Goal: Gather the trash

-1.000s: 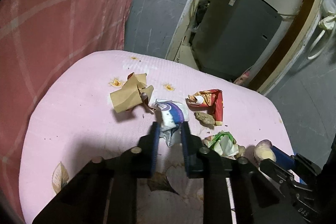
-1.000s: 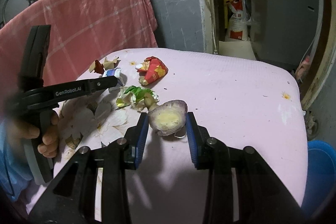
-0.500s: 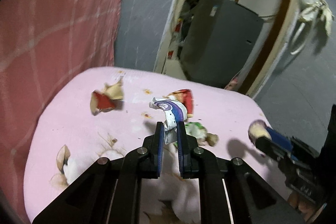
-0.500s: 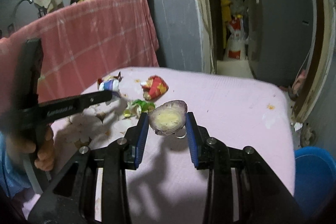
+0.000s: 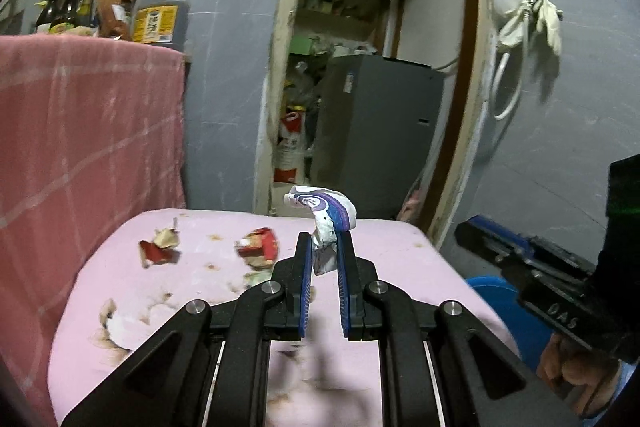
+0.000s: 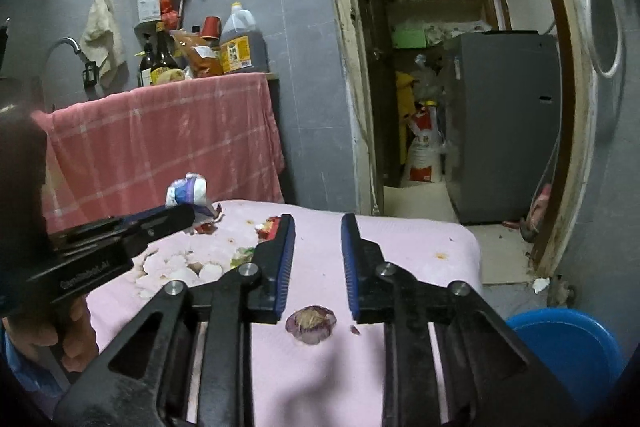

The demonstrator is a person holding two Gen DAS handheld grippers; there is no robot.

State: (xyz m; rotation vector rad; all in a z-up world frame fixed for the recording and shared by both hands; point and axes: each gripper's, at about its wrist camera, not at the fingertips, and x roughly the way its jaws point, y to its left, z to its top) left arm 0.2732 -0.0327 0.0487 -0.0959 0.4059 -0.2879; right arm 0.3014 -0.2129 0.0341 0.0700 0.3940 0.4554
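Two hand-held grippers — left hand-held gripper (image 5: pixel 324 247) pinching crumpled wrapper (image 5: pixel 326 215), right hand-held gripper (image 6: pixel 319 227) closing, empty, purple peel (image 6: pixel 311 323) on pink tablecloth (image 6: pixel 400 255)

Little can be read; the side of the left gripper (image 6: pixel 120 247), seen from the right wrist, carries pale lettering that looks like "GenRobot.AI", blurred; the body of the right gripper (image 5: pixel 532 267), seen from the left wrist, shows raised letters like "DAS"; the yellow label on the big jug (image 6: pixel 240 47) is too small to read
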